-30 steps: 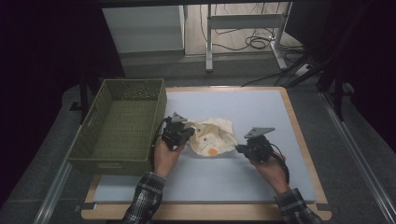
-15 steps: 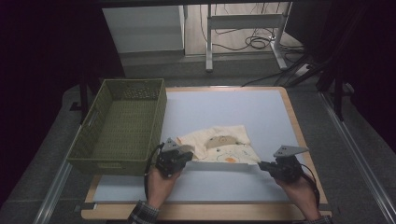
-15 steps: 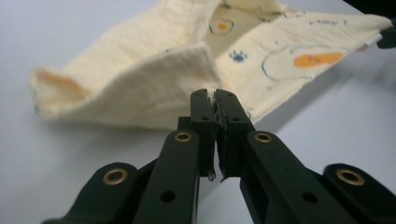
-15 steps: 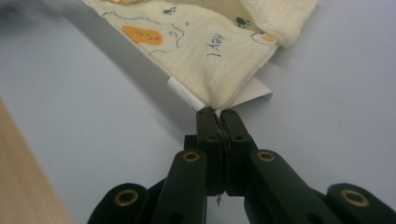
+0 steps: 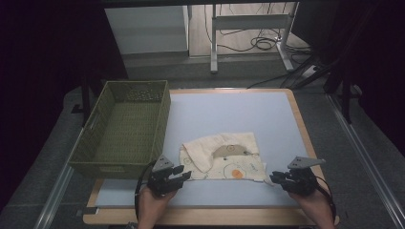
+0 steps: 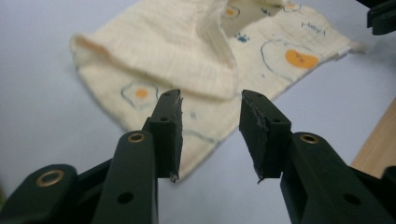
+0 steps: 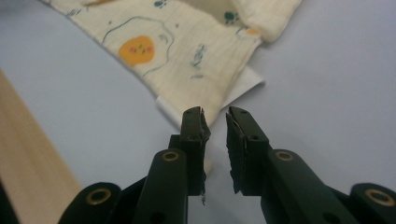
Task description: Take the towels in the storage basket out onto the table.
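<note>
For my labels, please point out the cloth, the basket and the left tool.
cloth (image 5: 224, 164), high view, on its printed middle.
basket (image 5: 165, 106), high view, on its right wall.
left tool (image 5: 184, 172), high view, between its tips.

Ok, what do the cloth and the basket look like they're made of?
Cloth: soft, matte crinkled cotton gauze by its look, cream with printed fried eggs; it folds limply. Basket: olive woven weave, probably plastic or paper cord; stiff upright walls, too dim to settle.
</note>
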`<state>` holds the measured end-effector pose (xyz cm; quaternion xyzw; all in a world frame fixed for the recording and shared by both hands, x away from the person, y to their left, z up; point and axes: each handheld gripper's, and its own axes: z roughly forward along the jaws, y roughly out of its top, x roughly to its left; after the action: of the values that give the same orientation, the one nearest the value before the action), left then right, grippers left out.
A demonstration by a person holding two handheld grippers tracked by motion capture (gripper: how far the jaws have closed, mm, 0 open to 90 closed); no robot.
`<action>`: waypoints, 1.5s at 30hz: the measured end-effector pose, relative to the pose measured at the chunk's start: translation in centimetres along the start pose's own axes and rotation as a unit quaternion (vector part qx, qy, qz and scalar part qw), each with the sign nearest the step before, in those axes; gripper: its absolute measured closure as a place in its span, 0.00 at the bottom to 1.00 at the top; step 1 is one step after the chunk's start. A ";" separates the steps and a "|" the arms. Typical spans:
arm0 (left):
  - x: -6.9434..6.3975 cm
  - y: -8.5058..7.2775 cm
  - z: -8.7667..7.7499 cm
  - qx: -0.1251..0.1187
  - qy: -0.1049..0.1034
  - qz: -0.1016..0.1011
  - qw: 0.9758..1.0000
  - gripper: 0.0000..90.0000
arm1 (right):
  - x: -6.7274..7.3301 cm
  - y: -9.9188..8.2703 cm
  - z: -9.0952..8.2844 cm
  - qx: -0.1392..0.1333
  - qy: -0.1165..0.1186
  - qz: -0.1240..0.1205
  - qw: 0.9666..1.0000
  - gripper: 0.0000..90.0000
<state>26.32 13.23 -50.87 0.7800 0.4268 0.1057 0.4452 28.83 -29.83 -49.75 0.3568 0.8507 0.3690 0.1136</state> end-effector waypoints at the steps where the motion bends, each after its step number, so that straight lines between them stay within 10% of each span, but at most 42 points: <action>1: 0.1 0.4 0.5 0.005 -0.002 0.004 1.000 0.65 | -0.2 0.3 0.3 -0.002 0.000 0.001 1.000 0.85; 11: -0.5 2.4 5.9 0.050 -0.011 0.051 0.997 0.58 | -3.0 3.8 4.5 -0.013 -0.009 0.008 1.000 0.85; 19: -0.4 1.8 7.4 0.069 0.000 0.066 0.995 0.49 | -4.1 5.9 7.5 -0.008 -0.007 0.008 1.000 0.74; 23: -0.8 2.0 7.6 0.079 0.030 0.089 0.992 0.59 | -4.2 5.8 8.6 0.009 -0.021 0.003 1.000 0.84; 28: -0.5 2.3 7.3 0.080 0.026 0.086 0.993 0.90 | -4.1 5.9 8.2 0.004 -0.032 -0.001 0.999 0.95; 45: 2.1 9.9 5.6 0.030 0.076 0.066 0.994 0.93 | -5.3 9.7 5.1 -0.028 -0.040 -0.004 0.999 0.96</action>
<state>36.32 9.11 -46.82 0.8090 0.4104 0.1810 0.3799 40.08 -26.08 -46.80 0.3643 0.8364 0.3775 0.1585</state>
